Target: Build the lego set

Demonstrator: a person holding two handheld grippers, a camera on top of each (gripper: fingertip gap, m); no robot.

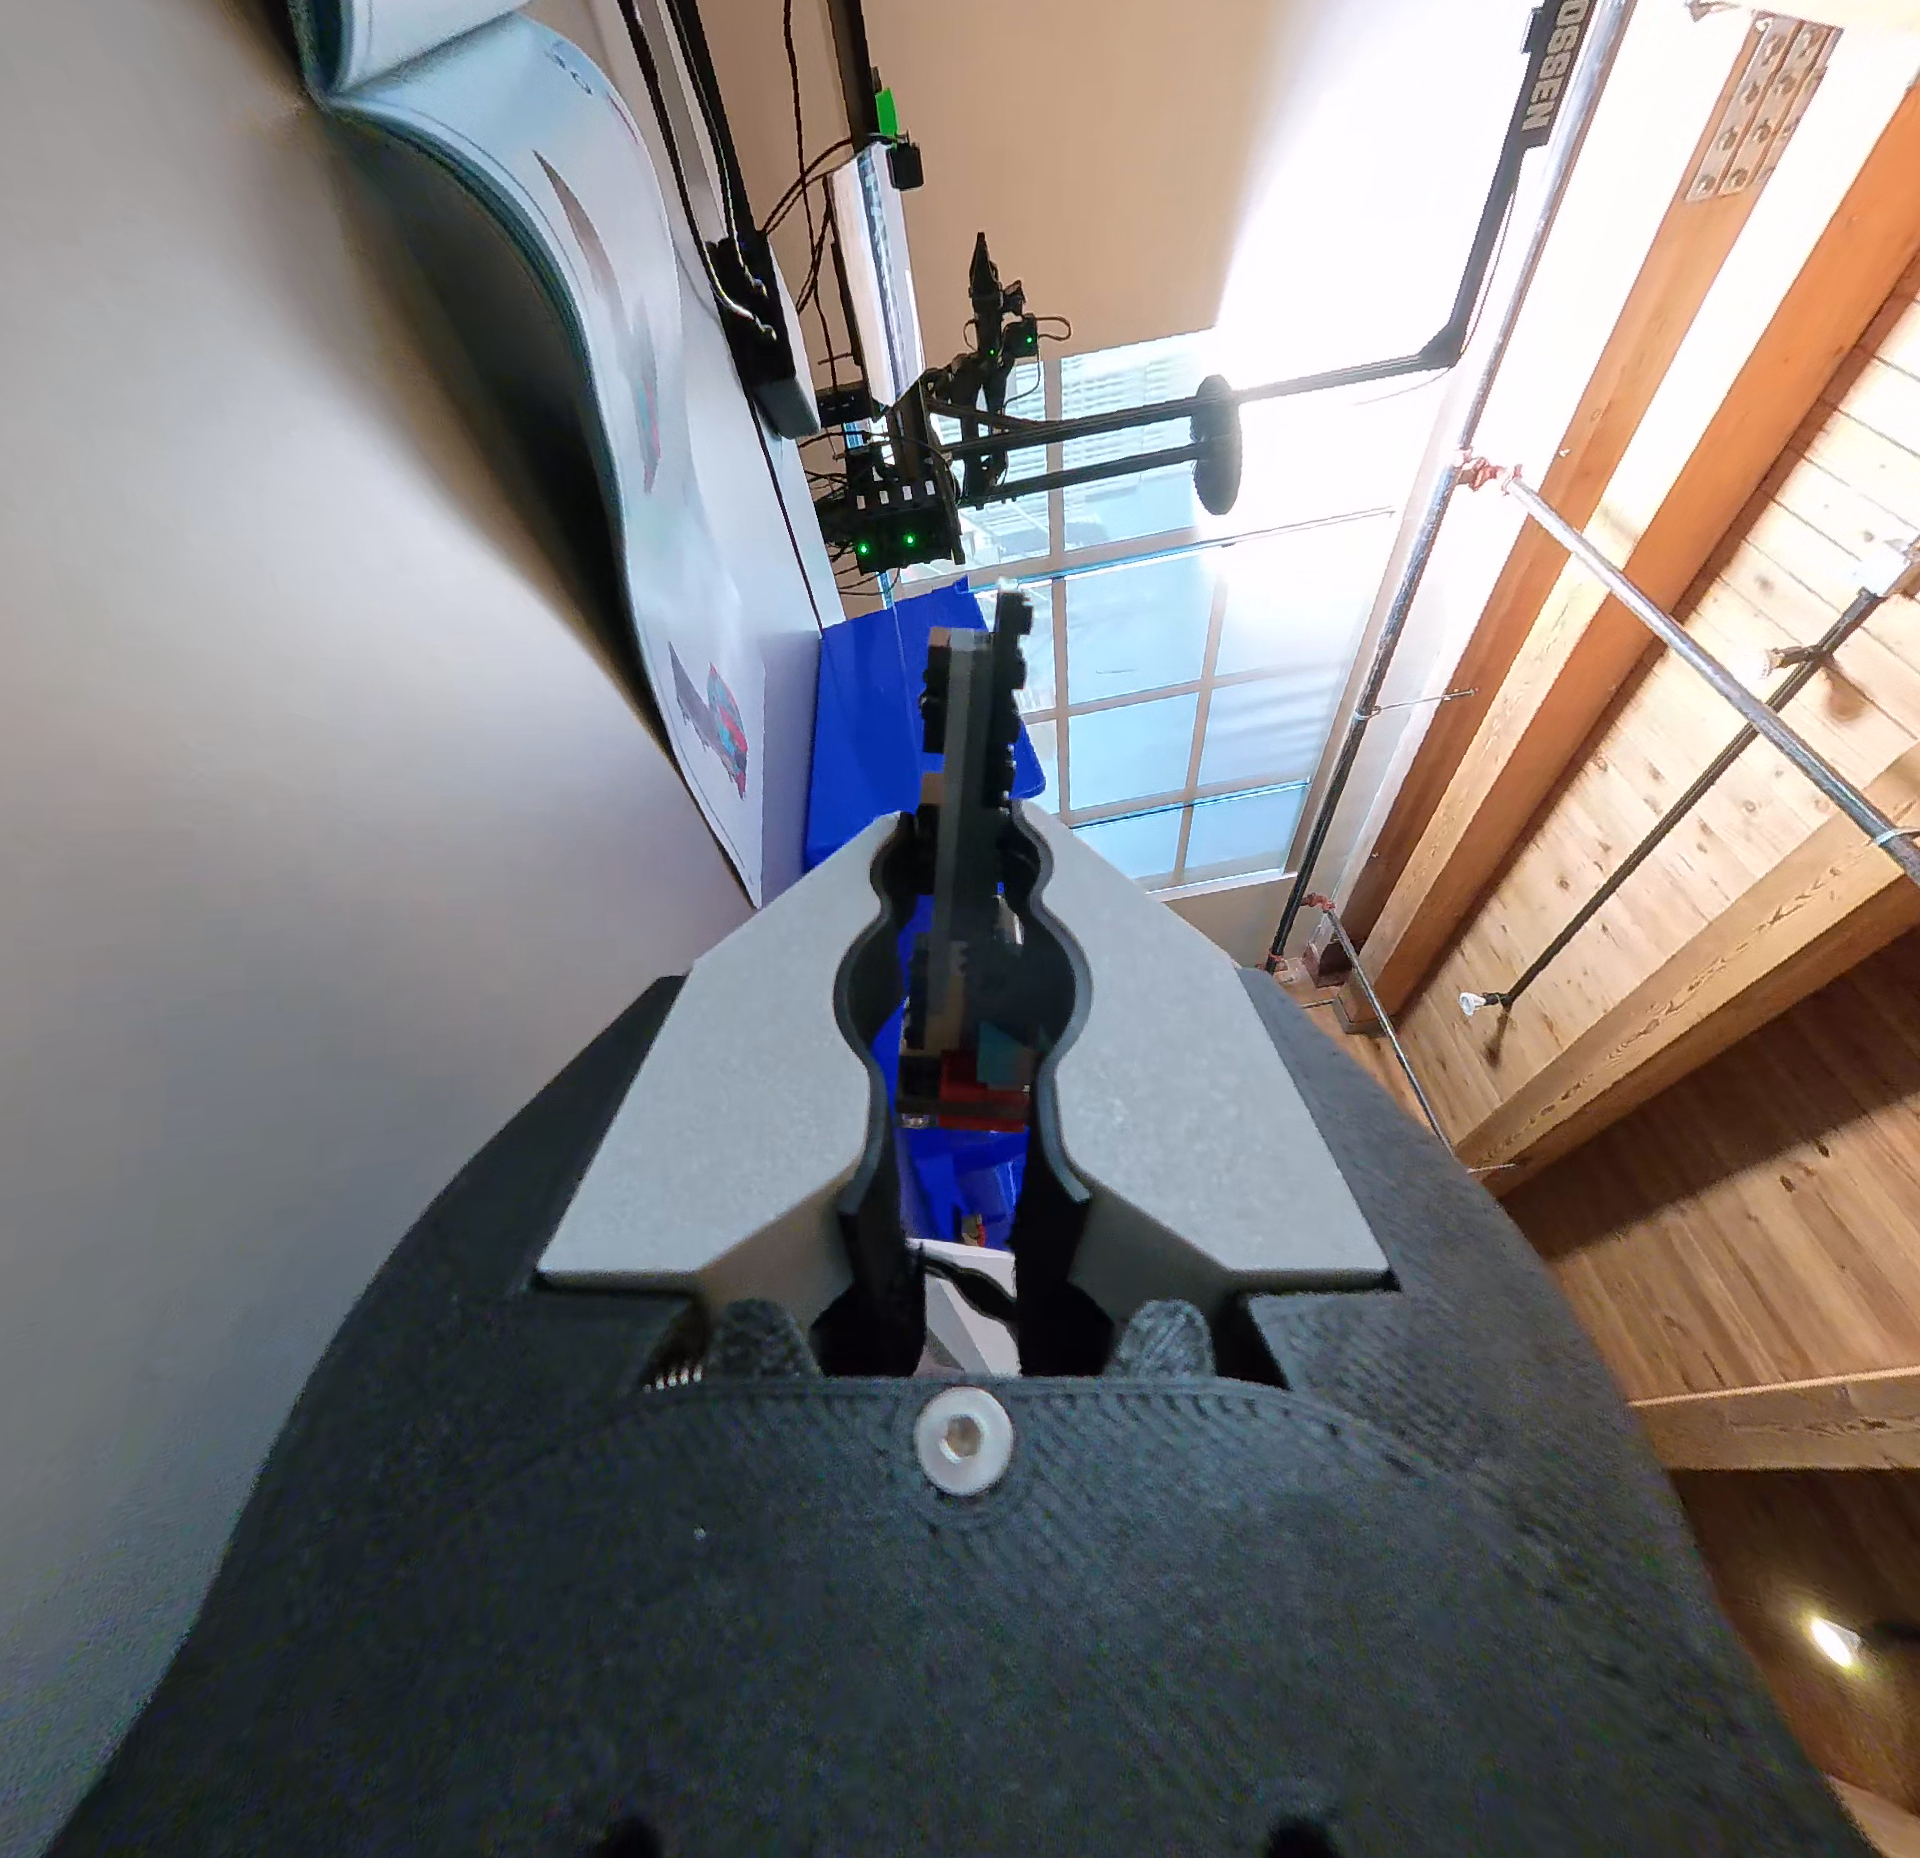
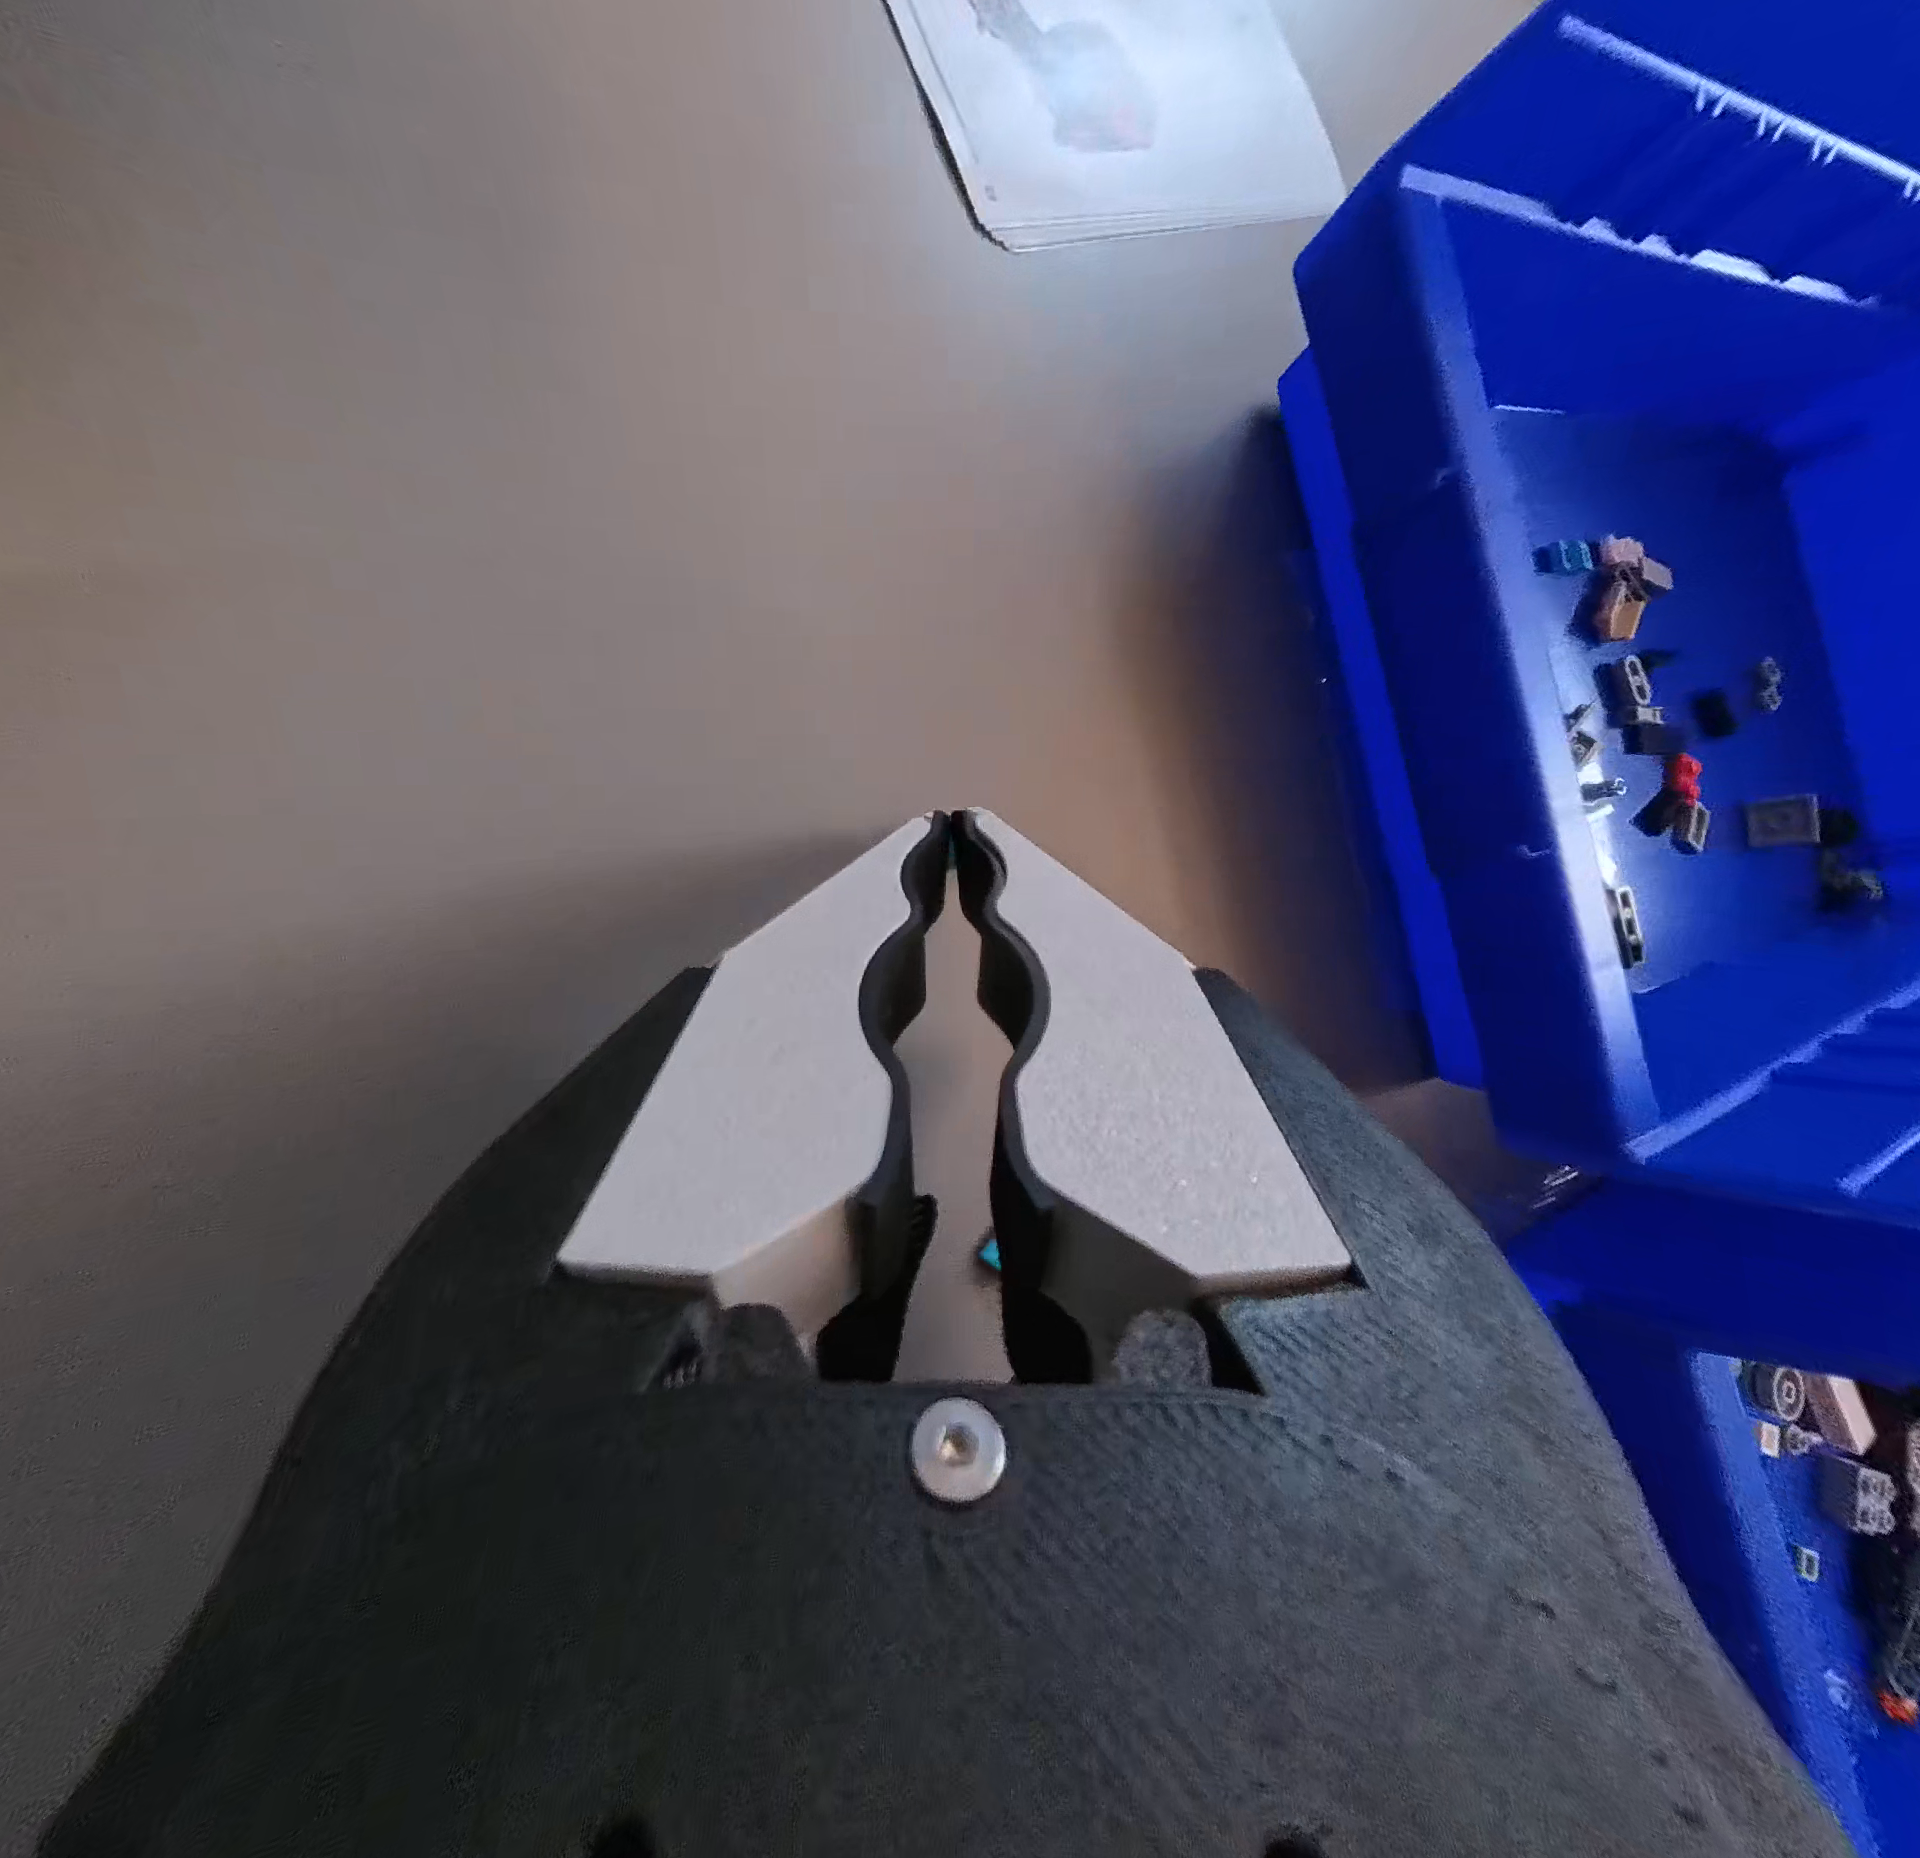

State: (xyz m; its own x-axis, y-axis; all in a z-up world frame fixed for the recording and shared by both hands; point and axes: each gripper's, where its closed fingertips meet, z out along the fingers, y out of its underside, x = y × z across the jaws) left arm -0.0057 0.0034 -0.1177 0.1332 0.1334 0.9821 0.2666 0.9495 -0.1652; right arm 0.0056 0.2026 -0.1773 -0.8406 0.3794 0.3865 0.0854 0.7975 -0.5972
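Note:
In the left wrist view my left gripper (image 1: 961, 832) is shut on a long, partly built lego model (image 1: 971, 728). The model is a dark grey plate with black parts along both sides, and red and teal bricks (image 1: 977, 1076) lower down between the fingers. It sticks out well past the fingertips. In the right wrist view my right gripper (image 2: 953, 823) is shut above the bare table (image 2: 520, 561). A thin teal piece (image 2: 951, 854) shows as a sliver between its pads at the tips. Neither view shows the other gripper.
A blue bin (image 2: 1455, 665) with several small loose lego parts (image 2: 1683, 748) stands to the right of my right gripper. A second blue bin (image 2: 1766, 1600) is nearer. An open instruction booklet (image 2: 1101, 94) lies at the back and also shows in the left wrist view (image 1: 665, 520). There is about 20 cm between the tips of the two grippers.

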